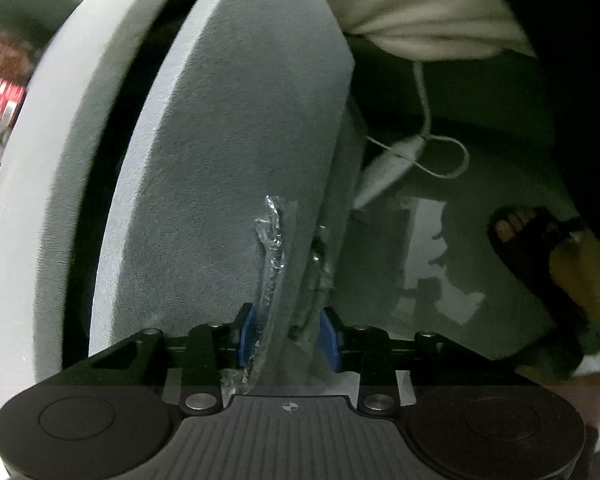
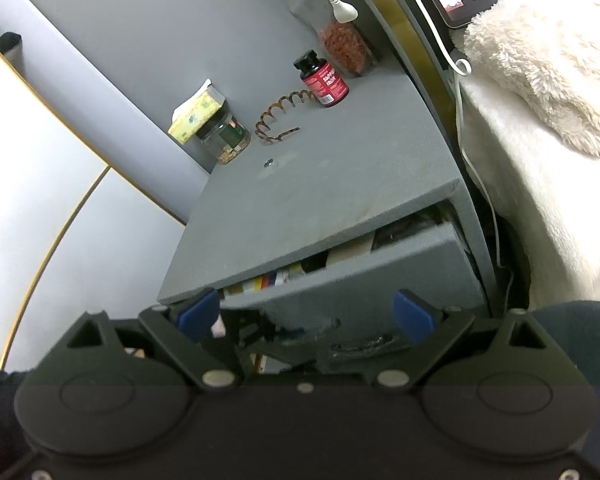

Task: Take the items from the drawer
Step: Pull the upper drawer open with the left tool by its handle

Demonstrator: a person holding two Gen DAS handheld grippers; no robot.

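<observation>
- Low in the left wrist view, the left gripper [image 1: 288, 334] has its blue pads [image 1: 247, 334] narrowed on either side of the grey drawer front [image 1: 228, 152]; whether they press on its edge cannot be told.
- From the jaws that drawer front runs up the frame as a tall grey panel, its long axis near vertical and leaning slightly left, with the top of the cabinet [image 1: 80, 128] parallel on its left across a dark gap.
- A crumpled strip of clear tape [image 1: 272, 248] lies along the panel edge just above the pads.
- At right, a white cable [image 1: 424, 120] loops over the dark floor, and a sandalled foot [image 1: 540, 248] stands at the right edge.
- Centre of the right wrist view, the drawer [image 2: 364, 276] shows slightly pulled out beneath the grey cabinet top, its front edge slanting from lower left to upper right, packed items visible in the gap.
- Low in that frame, the right gripper [image 2: 306, 314] stands wide with nothing between its fingers.
- Upper centre on the cabinet top stand a red supplement bottle [image 2: 326, 80], a brown hair claw [image 2: 280, 116], a glass jar [image 2: 226, 140] and a yellow tissue box [image 2: 196, 114].
</observation>
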